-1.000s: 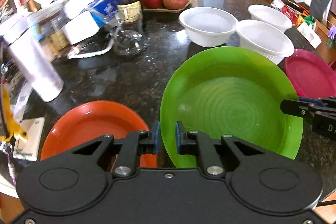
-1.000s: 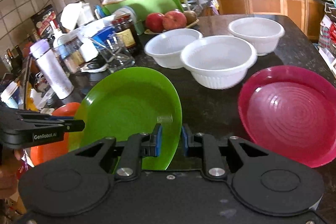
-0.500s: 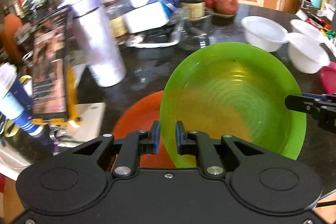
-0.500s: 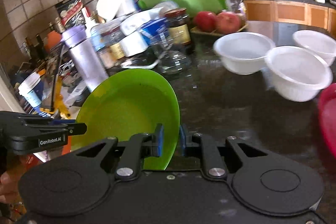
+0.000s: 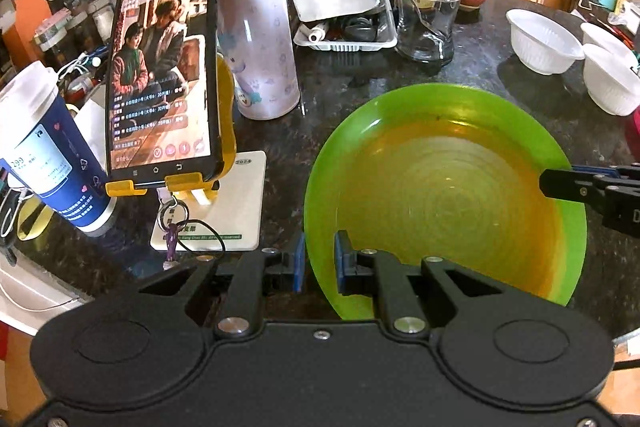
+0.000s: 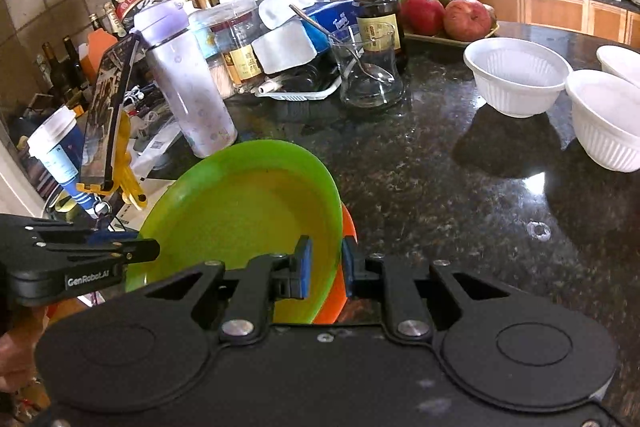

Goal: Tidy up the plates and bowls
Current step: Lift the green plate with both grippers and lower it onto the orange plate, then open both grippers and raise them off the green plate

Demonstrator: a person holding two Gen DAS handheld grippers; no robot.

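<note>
Green plate (image 5: 444, 187) sits clamped between both tools: the left gripper (image 5: 319, 261) pinches its near-left rim between blue pads, jaws narrow, and the right gripper (image 6: 324, 265) pinches the opposite rim the same way. In the left wrist view the right gripper's black fingers (image 5: 580, 187) reach onto the plate from the right edge.

A second ago the plate hung over bare dark countertop (image 6: 440, 187) with the orange plate (image 6: 340, 279) lying clear to its left. Now the green plate lies directly over the orange one, whose rim shows only as a sliver under it beside the right gripper, and an orange glow tints the green plate's floor. Whether the two plates touch cannot be told.

Both views have swung leftward: the pink plate that filled the right wrist view is gone from it, and the white bowls (image 6: 516, 75) have slid toward the right edge. A phone on a yellow stand (image 5: 164, 67), a lilac bottle (image 5: 260, 27) and a blue paper cup (image 5: 52, 151) now crowd the left side, just beyond the plate.
</note>
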